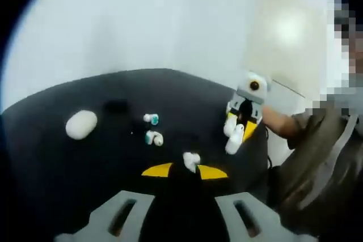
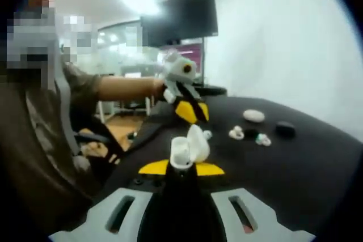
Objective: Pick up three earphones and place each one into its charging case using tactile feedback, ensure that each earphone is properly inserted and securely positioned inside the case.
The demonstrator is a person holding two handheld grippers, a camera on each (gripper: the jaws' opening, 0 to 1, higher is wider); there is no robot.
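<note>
Left gripper view, from the left: a closed white case [image 1: 81, 124] lies on the black table [image 1: 51, 162], then a black case [image 1: 116, 106], then two loose earphones with teal tips [image 1: 151, 119] [image 1: 153, 138]. The left tool [image 1: 191, 165] is clamped on a small white earphone [image 1: 191, 161] between its yellow tips. Further right hangs the right tool [image 1: 235, 134], gripping a white open case [image 1: 233, 137] (a person's arm behind it).

Right gripper view: the left tool [image 2: 191, 111] is held up at left, the right tool [image 2: 182, 167] grips the open case [image 2: 190, 147], lid up. On the table [image 2: 317, 162] to the right lie earphones [image 2: 236, 134] [image 2: 262, 139], the white case [image 2: 253, 115] and the black case [image 2: 285, 128]
</note>
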